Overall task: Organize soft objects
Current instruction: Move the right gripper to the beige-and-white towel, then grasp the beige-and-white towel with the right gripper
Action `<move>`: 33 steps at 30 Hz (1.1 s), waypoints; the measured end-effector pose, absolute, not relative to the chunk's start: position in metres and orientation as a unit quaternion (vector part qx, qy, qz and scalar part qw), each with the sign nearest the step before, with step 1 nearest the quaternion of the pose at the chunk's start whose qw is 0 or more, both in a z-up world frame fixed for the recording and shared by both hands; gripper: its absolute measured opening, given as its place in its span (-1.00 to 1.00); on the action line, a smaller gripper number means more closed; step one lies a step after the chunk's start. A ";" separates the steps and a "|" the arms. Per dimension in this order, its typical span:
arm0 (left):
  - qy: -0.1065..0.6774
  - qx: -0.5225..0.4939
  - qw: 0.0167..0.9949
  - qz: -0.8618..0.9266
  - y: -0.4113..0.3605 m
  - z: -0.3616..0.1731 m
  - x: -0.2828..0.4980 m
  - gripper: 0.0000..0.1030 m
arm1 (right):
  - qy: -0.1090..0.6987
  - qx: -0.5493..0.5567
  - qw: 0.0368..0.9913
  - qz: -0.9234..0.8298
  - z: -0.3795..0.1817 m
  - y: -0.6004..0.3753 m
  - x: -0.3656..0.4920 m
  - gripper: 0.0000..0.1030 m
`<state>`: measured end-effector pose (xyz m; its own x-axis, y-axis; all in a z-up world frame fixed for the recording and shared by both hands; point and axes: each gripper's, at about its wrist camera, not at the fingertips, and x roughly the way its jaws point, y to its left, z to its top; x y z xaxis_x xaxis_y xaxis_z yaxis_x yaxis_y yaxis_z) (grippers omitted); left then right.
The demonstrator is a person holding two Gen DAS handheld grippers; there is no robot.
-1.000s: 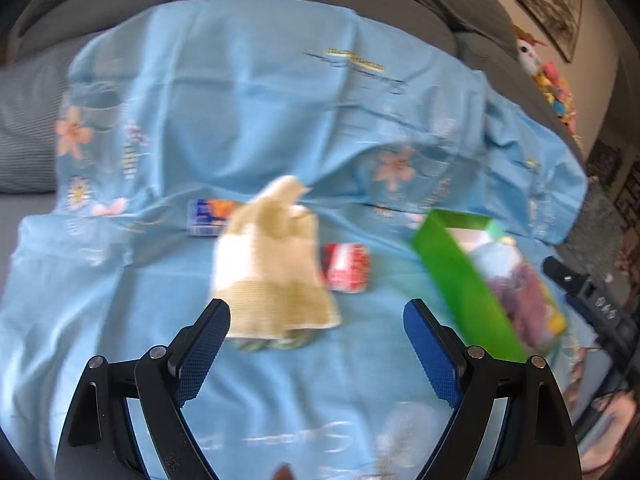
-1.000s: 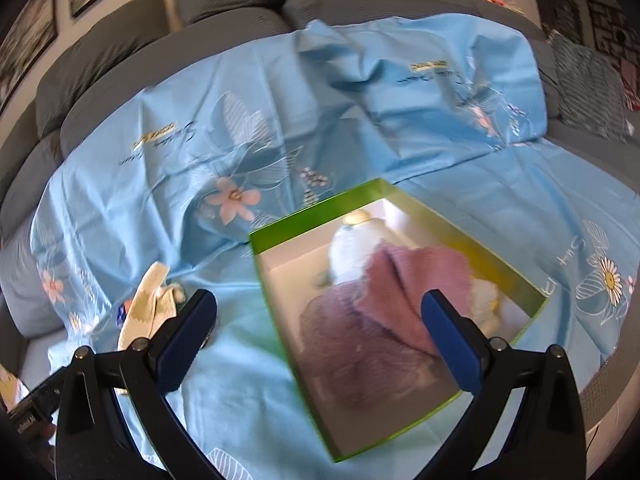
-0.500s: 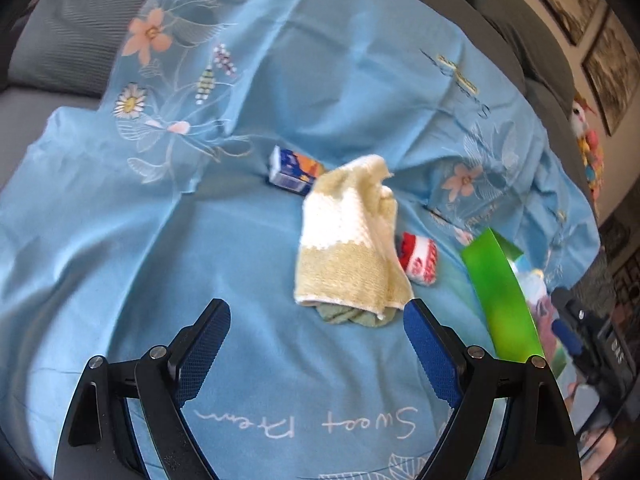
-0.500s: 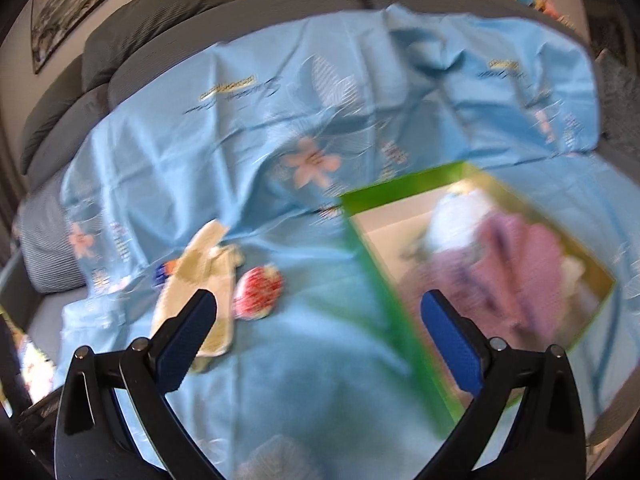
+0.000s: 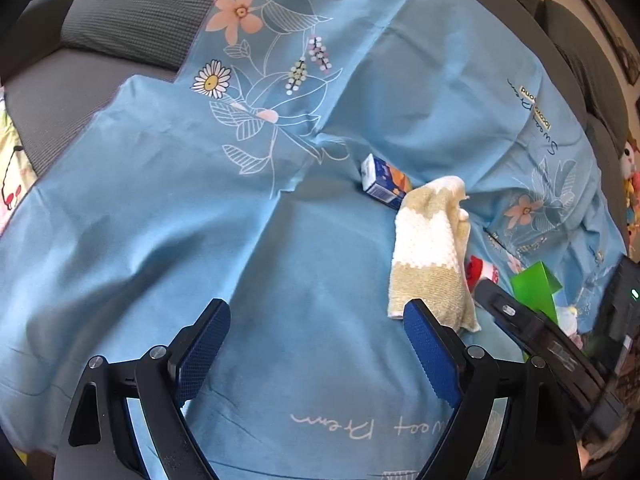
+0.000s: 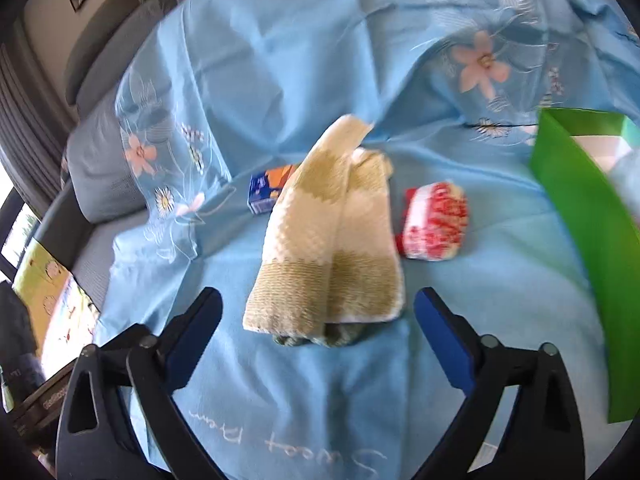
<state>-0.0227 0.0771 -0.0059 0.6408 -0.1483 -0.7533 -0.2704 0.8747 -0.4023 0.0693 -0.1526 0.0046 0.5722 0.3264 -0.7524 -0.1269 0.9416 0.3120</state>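
From the left wrist view, the left tongs (image 5: 316, 344) stand wide open with nothing between their blue pads, hovering over a bare stretch of the light blue floral sheet (image 5: 200, 220) that is spread over a grey sofa (image 5: 132, 12). The folded yellow-and-white knitted cloth (image 5: 432, 252) lies to the right of these tongs and a little farther away, its near end just beside the right pad (image 5: 430, 350). At the cloth's far end sits a small blue-and-orange carton (image 5: 382, 182), partly overlapped by the cloth. A red-and-white soft item (image 5: 482, 270) peeks out on the cloth's right side. Farther right shows a corner of the green box (image 5: 536, 284), partly hidden by the black body of the right tongs (image 5: 532, 332).

From the right wrist view, the right tongs (image 6: 318, 334) are also spread wide and hold nothing. The knitted cloth (image 6: 332, 236) lies straight ahead of them, centred on the gap between the pads, with its near end just beyond the fingertips; a darker green fabric edge shows beneath that end. The red-and-white soft item (image 6: 436, 222) rests just right of the cloth, close to it. The carton (image 6: 268, 190) lies at the cloth's far left. The green box (image 6: 588, 216) stands at the right edge, well to the right of the tongs, with its contents blurred.
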 end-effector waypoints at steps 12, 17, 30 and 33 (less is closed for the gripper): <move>0.428 -0.276 0.860 0.038 0.095 -0.007 -0.022 0.72 | 0.440 0.108 0.883 0.123 -0.005 -0.139 0.084 -0.73; 0.431 -0.280 0.857 0.038 0.096 -0.007 -0.023 0.72 | 0.382 0.124 0.900 0.167 0.056 -0.147 0.062 -0.73; 0.450 -0.275 0.849 0.031 0.088 -0.014 -0.024 0.72 | 0.447 0.116 0.878 0.125 0.046 -0.164 0.056 -0.42; 0.454 -0.272 0.848 0.026 0.086 -0.015 -0.023 0.72 | 0.454 0.098 0.878 0.115 0.031 -0.162 0.055 -0.89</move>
